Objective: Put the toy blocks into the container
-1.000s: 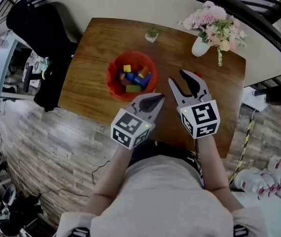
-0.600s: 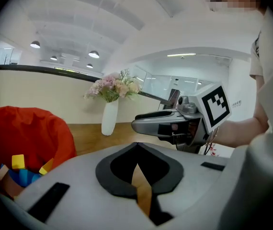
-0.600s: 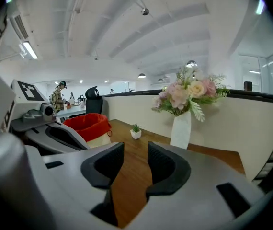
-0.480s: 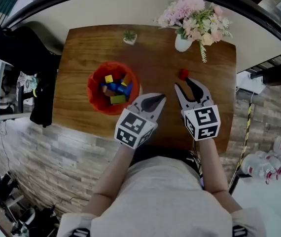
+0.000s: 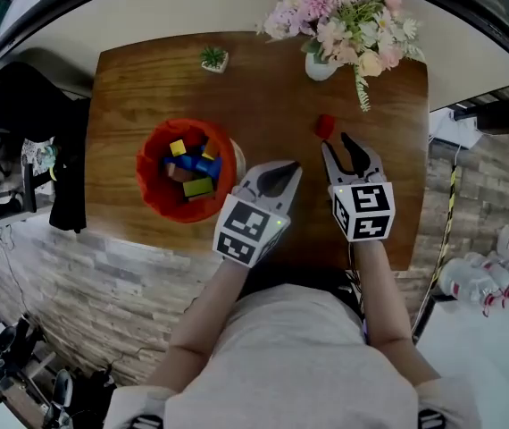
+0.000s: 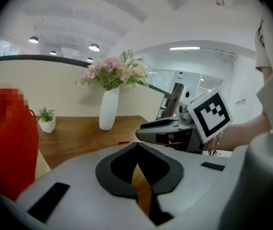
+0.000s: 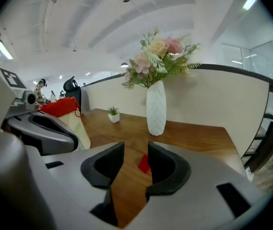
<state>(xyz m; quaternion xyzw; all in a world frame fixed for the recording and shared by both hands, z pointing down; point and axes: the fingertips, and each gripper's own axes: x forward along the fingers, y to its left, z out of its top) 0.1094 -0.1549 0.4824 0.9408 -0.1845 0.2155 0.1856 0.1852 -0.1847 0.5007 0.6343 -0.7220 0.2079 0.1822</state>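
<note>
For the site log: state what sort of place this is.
Likely an office or showroom-like indoor space: a wooden table with a vase of flowers and a small potted plant, under round ceiling lights.

Grey, black-lined left tool (image 5: 283,172) and right tool (image 5: 337,147), black-and-white marker cubes (image 5: 247,231), pale beige short-sleeved shirt (image 5: 290,356)

container (image 6: 12,147): cut by left edge | red block (image 7: 144,164): partly behind right claw (image 7: 136,147) | flowers (image 5: 344,3): cropped at top
</note>
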